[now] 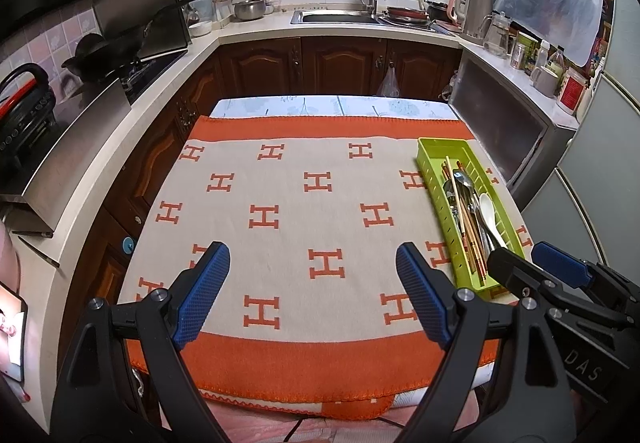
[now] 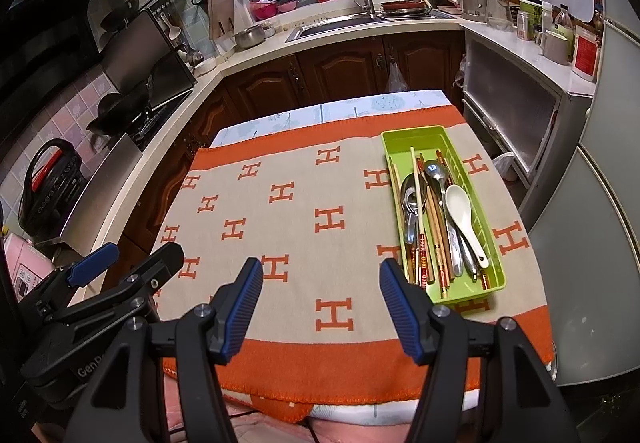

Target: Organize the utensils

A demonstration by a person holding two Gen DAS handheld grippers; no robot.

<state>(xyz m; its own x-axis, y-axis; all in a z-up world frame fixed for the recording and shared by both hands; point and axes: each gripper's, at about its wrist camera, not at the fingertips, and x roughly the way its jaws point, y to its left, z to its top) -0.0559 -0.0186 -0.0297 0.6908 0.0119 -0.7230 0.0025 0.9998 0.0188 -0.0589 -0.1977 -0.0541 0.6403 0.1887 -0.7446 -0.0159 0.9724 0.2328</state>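
Right: green slotted plastic tray holding spoons and chopsticks; near, left gripper and right gripper, jaws wide, empty.

You have one green utensil tray on one orange-and-beige blanket. In it you can count one white ceramic spoon and at least three metal spoons. The chopsticks overlap too much to count.
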